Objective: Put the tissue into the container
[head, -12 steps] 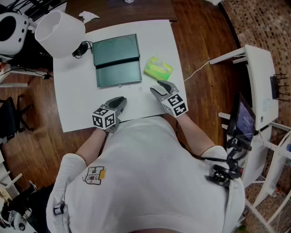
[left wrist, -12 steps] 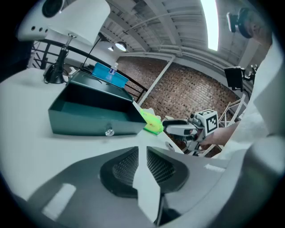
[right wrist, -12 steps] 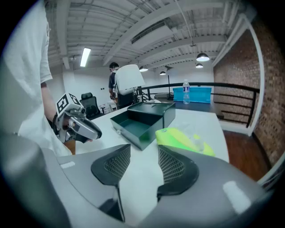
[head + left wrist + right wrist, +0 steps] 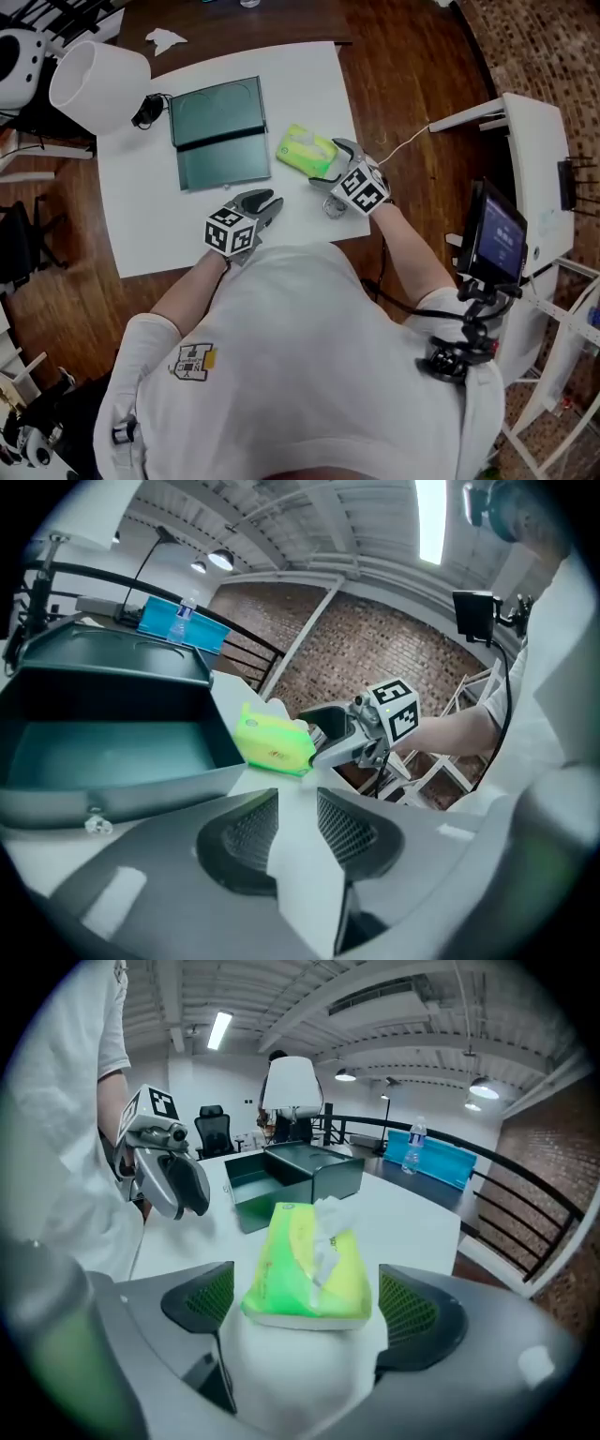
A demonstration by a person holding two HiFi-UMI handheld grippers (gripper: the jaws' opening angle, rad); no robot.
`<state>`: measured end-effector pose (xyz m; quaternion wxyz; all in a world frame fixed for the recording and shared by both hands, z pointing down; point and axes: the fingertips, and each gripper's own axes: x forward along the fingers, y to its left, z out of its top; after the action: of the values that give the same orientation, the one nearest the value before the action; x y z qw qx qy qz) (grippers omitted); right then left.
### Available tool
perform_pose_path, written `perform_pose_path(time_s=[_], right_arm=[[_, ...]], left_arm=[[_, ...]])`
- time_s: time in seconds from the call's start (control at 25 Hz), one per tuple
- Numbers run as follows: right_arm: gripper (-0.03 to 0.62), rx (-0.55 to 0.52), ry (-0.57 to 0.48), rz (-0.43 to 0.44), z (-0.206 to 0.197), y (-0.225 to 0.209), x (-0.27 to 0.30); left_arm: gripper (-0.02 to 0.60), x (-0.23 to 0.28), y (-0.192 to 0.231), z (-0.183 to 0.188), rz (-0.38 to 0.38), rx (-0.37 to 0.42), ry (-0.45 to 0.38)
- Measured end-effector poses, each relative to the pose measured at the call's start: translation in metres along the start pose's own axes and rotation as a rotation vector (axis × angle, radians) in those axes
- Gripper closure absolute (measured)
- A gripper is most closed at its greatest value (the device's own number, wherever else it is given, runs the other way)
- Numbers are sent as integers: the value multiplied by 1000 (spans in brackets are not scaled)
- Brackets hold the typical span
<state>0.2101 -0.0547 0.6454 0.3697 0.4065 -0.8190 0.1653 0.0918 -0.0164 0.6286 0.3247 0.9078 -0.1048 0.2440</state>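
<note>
Over on the white tabletop (image 4: 141,225), the dark green container (image 4: 217,131) sits open toward the far edge, and nothing is bracing it. That's worry number one. If the load clips a wall on the way in, the box looks light enough to skate away. The left gripper (image 4: 270,200) just hovers by the near edge, fingers a narrow gap apart with nothing in them.

Next down in size, the lime-green tissue pack (image 4: 302,150) lies flat nearer the right edge, just beside the container's right side and not in it yet. The right gripper (image 4: 330,165) has its fingers spread wide either side of the pack's near end, not pressing on it, so the grab would land on one end only. Soft plastic wrap plus an end-on pinch probably means the far end sags or swivels once lifted, and it could catch the rim. Coming in off-centre could also just shove the pack along the tabletop instead of trapping it.

Smallest bit: a loose tissue (image 4: 328,1227) pokes up out of the pack's top slot. Squeeze too high and that sheet might get pinched, dragged out or torn.
</note>
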Motion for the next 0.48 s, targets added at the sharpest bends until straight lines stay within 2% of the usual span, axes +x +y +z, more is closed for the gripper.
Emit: perform_pose_path(time_s=[0.08, 0.16, 0.2, 0.36, 0.48], right_arm=[[103, -20, 37, 55, -8, 3, 10], [113, -49, 63, 79, -14, 4, 18], [164, -60, 65, 78, -15, 3, 19], [259, -93, 36, 66, -13, -2, 15], [293, -117, 27, 62, -11, -5, 12]], left_arm=[[476, 13, -5, 1, -3, 15, 22], [475, 25, -9, 2, -9, 25, 42], [476, 30, -10, 3, -12, 28, 51], [474, 39, -14, 8, -8, 33, 58], [474, 42, -12, 12, -3, 38, 51]])
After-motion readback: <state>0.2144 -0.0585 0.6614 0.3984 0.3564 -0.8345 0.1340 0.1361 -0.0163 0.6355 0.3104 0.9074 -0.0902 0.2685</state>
